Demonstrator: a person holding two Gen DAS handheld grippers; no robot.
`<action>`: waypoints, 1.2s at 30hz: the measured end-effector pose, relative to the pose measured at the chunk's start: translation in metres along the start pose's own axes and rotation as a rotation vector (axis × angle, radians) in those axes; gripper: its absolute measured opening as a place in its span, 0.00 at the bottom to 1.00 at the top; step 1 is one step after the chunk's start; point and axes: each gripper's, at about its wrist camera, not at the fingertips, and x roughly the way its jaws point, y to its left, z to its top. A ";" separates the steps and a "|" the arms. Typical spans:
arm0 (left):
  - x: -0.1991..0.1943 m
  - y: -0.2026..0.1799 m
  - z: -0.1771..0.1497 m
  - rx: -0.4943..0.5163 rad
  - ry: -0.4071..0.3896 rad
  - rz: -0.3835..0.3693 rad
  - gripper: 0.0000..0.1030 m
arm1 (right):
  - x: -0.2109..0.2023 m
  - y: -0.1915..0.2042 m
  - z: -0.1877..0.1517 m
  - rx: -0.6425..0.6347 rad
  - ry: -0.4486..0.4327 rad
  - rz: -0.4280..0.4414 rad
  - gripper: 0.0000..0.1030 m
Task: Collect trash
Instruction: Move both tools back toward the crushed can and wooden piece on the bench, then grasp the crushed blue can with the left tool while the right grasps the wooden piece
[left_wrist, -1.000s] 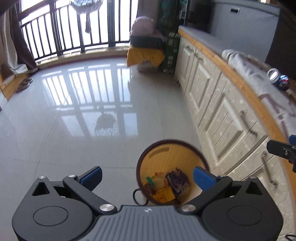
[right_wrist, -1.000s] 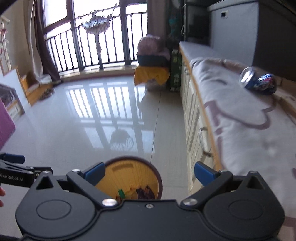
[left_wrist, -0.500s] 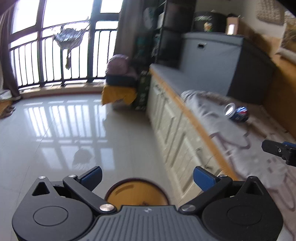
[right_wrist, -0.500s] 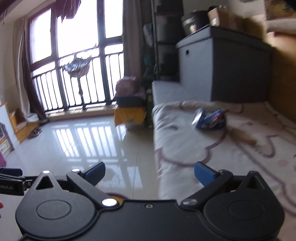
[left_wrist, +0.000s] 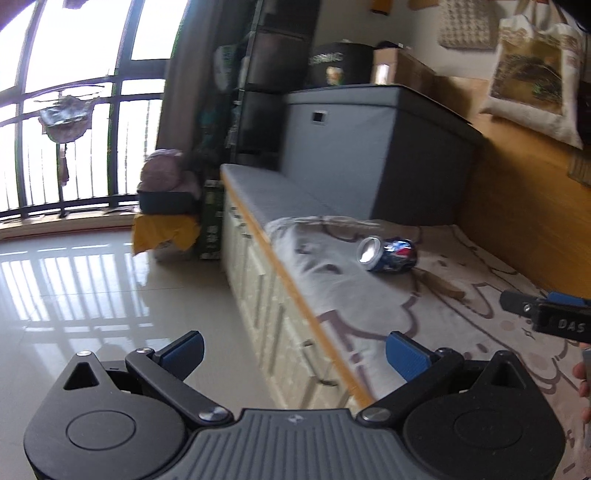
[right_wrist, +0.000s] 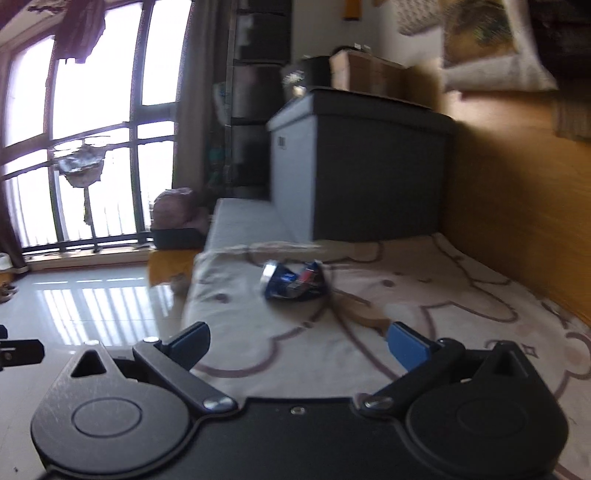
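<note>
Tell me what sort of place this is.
Most likely a lived-in room of a home, by a balcony. Signs: a built-in bench of cabinets covered with a patterned blanket, tall windows with a railing, and a grey storage box. A crushed can lies on the blanket.

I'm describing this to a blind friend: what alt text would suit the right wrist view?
A dented blue soda can lies on its side on a patterned blanket covering a long bench, straight ahead of the open right claw, which holds nothing. Behind it stands a grey storage box; to the left, a glossy tiled floor leads to bright balcony windows.
</note>
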 end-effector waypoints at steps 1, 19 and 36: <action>0.004 -0.005 0.001 0.005 0.002 -0.013 1.00 | 0.009 -0.006 -0.002 0.008 0.007 -0.018 1.00; 0.152 -0.097 0.072 0.085 0.020 -0.245 1.00 | 0.152 -0.069 -0.012 0.161 0.053 -0.084 1.00; 0.241 -0.175 0.061 0.837 0.011 -0.218 0.53 | 0.195 -0.120 -0.020 0.337 0.096 0.098 0.75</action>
